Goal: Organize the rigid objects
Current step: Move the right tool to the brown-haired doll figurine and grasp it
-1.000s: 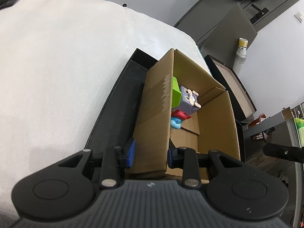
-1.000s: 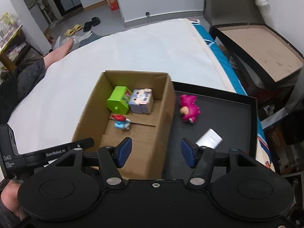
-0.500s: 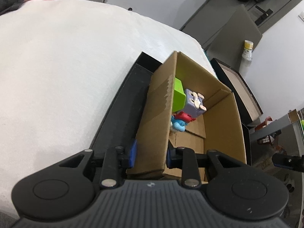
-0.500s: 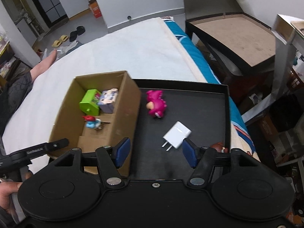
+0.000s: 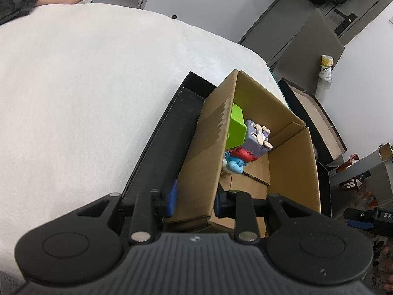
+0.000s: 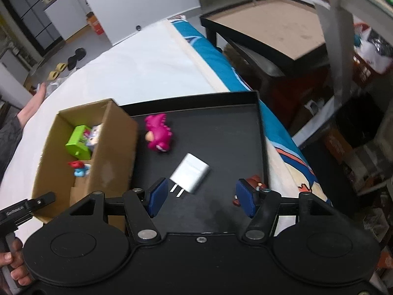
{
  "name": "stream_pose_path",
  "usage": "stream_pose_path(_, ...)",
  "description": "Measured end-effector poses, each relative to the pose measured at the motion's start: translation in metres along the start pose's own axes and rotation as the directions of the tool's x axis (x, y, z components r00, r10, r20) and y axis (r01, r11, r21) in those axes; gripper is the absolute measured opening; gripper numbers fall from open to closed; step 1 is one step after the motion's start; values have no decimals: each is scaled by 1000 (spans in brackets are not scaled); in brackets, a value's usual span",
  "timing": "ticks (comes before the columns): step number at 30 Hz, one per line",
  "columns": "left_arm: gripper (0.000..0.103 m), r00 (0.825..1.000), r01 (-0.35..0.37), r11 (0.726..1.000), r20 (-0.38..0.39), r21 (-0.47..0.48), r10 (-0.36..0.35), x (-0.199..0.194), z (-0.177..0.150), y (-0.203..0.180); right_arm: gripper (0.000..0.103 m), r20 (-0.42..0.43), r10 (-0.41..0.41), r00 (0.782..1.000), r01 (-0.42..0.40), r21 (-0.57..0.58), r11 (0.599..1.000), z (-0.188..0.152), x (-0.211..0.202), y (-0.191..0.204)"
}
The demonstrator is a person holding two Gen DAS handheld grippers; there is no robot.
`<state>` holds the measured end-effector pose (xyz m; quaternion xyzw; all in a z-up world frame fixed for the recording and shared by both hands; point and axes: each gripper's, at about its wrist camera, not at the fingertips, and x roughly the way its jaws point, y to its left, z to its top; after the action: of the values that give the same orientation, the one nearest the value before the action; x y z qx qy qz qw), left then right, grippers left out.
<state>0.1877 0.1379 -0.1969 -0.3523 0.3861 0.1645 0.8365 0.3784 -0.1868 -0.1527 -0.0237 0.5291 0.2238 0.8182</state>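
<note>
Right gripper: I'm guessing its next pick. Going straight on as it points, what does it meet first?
Probably the white charger, lying on the black tray just ahead of the open right gripper; depth is unclear, so it might meet bare tray first.

White bed (image 5: 86, 98), slippers (image 6: 57, 71) on floor

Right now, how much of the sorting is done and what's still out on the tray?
Done: the green block, purple cube and blue figure sit in the box. In hand: the left claw is shut on the box wall; the right claw hangs open and empty over the tray. Left: the pink dinosaur, white charger and a small brown toy at the tray's edge.
</note>
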Motion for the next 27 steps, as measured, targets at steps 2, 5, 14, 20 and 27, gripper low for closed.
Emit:
stream_pose_path(2, 28, 1000, -6, 1000, -1, 5, 6, 1, -1, -1, 61, -11, 0, 1000, 0, 17, 1000, 0, 5, -8)
stream_pose_path(5, 28, 1000, -15, 1000, -3, 9, 15, 2, 0, -1, 61, -30, 8, 1000, -7, 36, 999, 0, 14, -18)
stream_pose_path(14, 28, 1000, -30, 999, -9, 13, 30, 7, -1, -3, 59, -78, -20, 997, 26, 82, 996, -3, 36, -41)
stream_pose_path(20, 28, 1000, -29, 999, -11, 12, 30, 8, -1, -3, 54, -87, -30, 996, 37, 87, 995, -1, 44, -42)
stream_pose_path(27, 28, 1000, -29, 999, -13, 16, 29, 8, -1, -3, 52, -93, -38, 995, 45, 70, 997, -1, 47, -37)
